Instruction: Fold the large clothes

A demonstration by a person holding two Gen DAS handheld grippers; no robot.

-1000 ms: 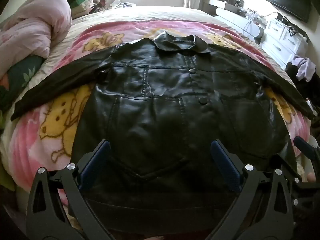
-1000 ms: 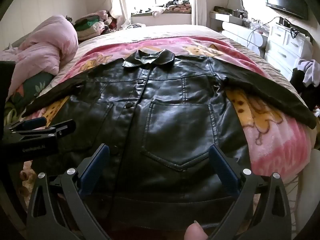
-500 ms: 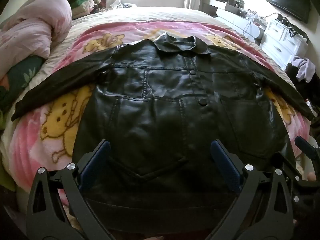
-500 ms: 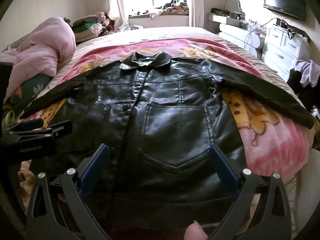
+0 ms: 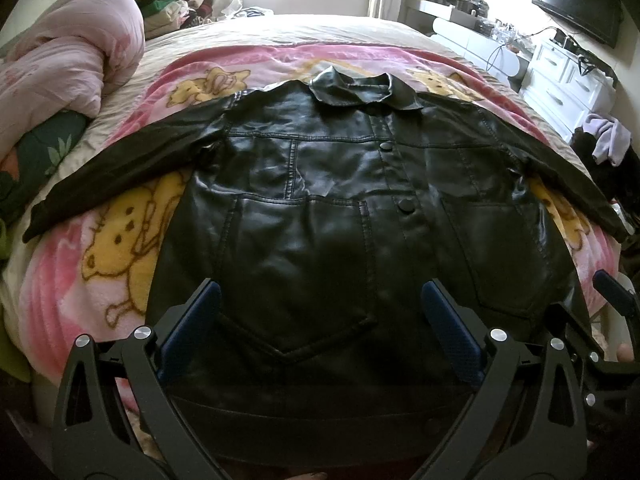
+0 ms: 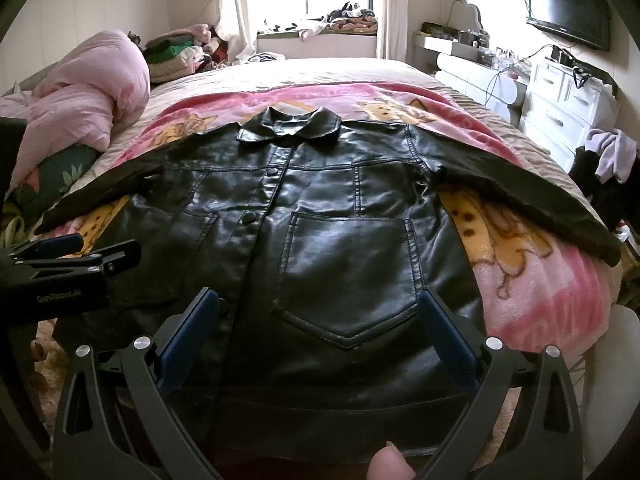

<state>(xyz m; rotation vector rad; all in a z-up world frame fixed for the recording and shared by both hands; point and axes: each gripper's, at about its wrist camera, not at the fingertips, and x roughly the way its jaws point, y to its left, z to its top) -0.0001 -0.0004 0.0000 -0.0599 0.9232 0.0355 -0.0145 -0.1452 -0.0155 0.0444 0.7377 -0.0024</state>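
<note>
A black leather jacket (image 5: 320, 216) lies spread flat, front side up and buttoned, on a pink cartoon blanket (image 5: 80, 280) that covers the bed (image 6: 332, 70). Its collar (image 6: 288, 126) points away toward the window, and its hem (image 6: 340, 424) runs along the near edge of the bed, so the long axis of the body leads straight away from both tools. The sleeves reach out to either side, each slanting back toward the near edge.

The left tool (image 5: 320, 336) hovers above the hem over the jacket's left half, its fingers spread wide with nothing between them. The right tool (image 6: 318, 340) hangs likewise over the right half, above the chest pocket (image 6: 348, 276), also wide open and empty. Neither touches the leather.

Folding has not begun, by the look of it. The left sleeve (image 5: 120, 168) lies on the left tool's side and the right sleeve (image 6: 528, 200) on the right tool's, so each tool is probably best placed to bring its own sleeve inward across the body first.
</note>
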